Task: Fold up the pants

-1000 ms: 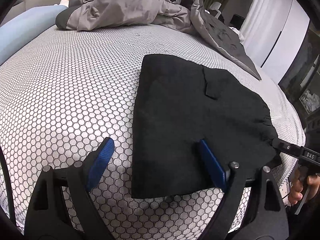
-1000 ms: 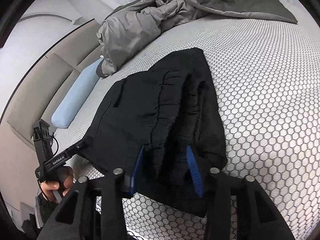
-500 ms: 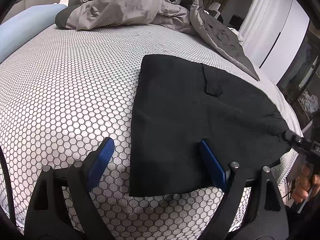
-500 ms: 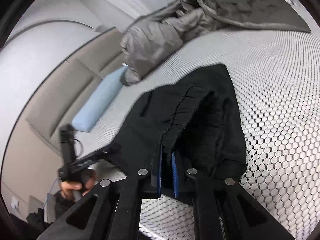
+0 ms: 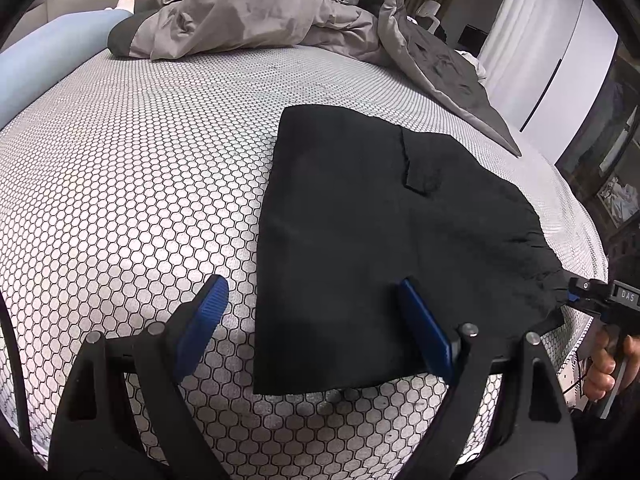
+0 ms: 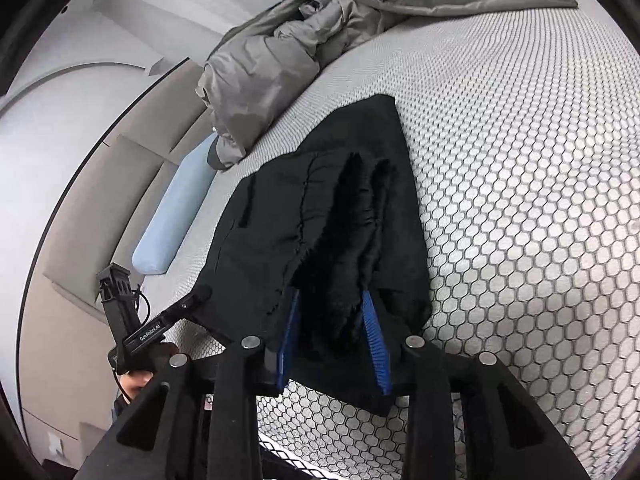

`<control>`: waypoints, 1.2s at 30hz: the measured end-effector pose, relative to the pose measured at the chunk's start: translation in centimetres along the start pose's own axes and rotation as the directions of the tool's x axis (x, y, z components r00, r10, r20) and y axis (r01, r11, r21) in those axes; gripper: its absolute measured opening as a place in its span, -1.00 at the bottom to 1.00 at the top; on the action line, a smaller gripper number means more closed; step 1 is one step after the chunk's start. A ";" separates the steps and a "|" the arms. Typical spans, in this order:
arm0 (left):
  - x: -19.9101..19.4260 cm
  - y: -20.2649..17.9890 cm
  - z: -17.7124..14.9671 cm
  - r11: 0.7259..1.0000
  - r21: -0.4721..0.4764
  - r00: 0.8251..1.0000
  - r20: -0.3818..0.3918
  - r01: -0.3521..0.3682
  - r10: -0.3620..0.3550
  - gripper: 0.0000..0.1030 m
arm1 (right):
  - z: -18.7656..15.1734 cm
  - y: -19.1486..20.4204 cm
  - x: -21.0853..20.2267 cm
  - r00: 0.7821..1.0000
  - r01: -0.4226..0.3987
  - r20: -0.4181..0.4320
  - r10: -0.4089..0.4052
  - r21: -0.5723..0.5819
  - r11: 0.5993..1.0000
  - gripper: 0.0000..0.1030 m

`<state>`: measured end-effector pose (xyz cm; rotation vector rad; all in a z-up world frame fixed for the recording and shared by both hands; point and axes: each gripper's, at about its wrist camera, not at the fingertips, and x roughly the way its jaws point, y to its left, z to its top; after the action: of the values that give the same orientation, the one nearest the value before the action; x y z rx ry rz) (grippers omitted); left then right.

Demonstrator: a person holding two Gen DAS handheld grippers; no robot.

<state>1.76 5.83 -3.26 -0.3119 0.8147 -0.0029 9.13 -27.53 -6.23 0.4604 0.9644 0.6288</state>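
Black pants lie folded flat on the honeycomb-patterned bed sheet. My left gripper hovers wide open over their near left corner, one finger above the cloth and the other above the sheet. In the right wrist view a fuzzy, bunched ridge of the pants stands between the pads of my right gripper, whose jaws are opening. That right gripper also shows at the pants' right corner, held in a hand. The left gripper shows at the pants' far edge.
A crumpled grey duvet covers the head of the bed, beside a light blue pillow. The padded headboard rises behind the pillow. The bed's right edge drops toward white wardrobe doors and dark furniture.
The right jaws closed tight on the bunched fabric, tugging that corner outward, and have since parted again. The right wrist view rolled and shifted. The left gripper stayed still.
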 end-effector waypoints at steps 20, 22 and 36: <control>0.1 0.1 0.0 1.000 0.002 1.000 -0.001 0.001 -0.001 0.66 | -0.1 -0.9 -1.6 0.986 -0.166 -0.005 0.167 0.074 0.983 0.43; 0.1 0.2 0.0 1.000 0.002 1.000 -0.001 0.001 -0.001 0.66 | -0.1 -0.4 -1.1 0.988 -0.153 -0.024 0.154 0.051 0.987 0.43; 0.0 0.2 0.0 1.000 0.013 1.000 -0.005 0.005 -0.005 0.66 | 0.3 2.1 0.9 0.998 -0.043 -0.042 0.041 -0.068 0.997 -0.32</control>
<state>1.70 6.02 -3.31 -0.3016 0.8188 -0.0135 9.18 -25.41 -5.39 0.4086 0.9706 0.7097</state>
